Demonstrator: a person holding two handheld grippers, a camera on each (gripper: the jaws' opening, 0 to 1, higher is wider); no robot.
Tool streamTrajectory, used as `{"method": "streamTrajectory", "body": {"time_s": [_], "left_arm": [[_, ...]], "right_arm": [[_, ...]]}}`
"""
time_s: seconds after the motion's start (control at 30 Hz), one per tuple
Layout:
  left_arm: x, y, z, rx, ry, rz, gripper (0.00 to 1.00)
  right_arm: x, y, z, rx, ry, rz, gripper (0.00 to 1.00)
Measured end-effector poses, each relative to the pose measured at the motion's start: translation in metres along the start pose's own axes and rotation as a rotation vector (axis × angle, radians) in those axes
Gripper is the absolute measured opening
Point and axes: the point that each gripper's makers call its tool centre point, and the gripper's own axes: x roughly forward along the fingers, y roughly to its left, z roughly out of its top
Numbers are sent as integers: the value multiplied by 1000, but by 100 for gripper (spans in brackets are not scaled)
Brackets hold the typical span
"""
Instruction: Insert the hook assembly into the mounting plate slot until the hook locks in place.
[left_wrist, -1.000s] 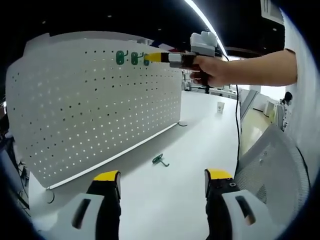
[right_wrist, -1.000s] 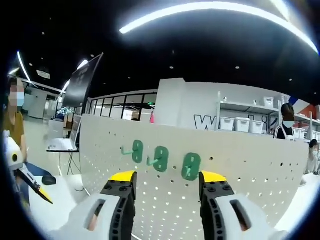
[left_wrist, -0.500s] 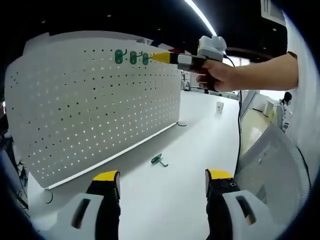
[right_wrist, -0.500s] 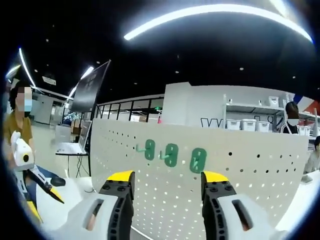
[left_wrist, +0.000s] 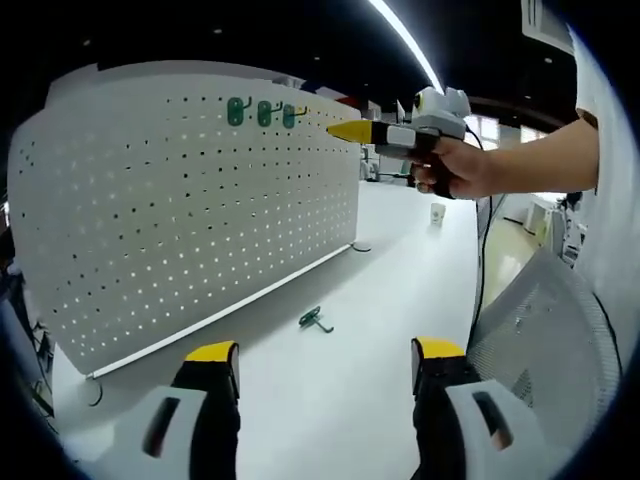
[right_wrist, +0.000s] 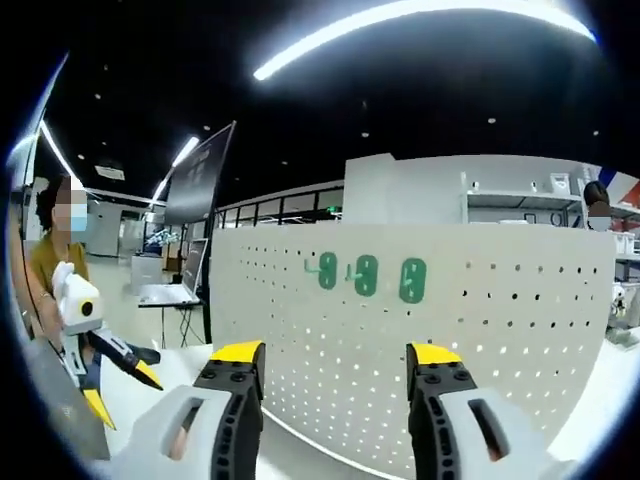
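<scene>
Hooks (right_wrist: 366, 275) hang on my pegboard (left_wrist: 190, 210); both grippers (left_wrist: 325, 365) (right_wrist: 335, 365) gape empty, one hook (left_wrist: 314, 319) on the table (left_wrist: 380, 300).

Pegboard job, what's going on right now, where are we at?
A person holds a gripper in each hand in front of the white pegboard. Three green hooks hang in a row near its top edge. The right gripper, seen in the left gripper view, hovers just off that row with nothing between its jaws. The left gripper is open and empty, low over the table, where one more green hook lies waiting.
</scene>
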Motion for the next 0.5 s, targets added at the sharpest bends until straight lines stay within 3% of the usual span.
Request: {"method": "streamTrajectory", "body": {"time_s": [0.5], "left_arm": [[-1, 2, -1, -8, -3, 1, 73]], "right_arm": [[-27, 11, -28, 50, 44, 5, 57]]}}
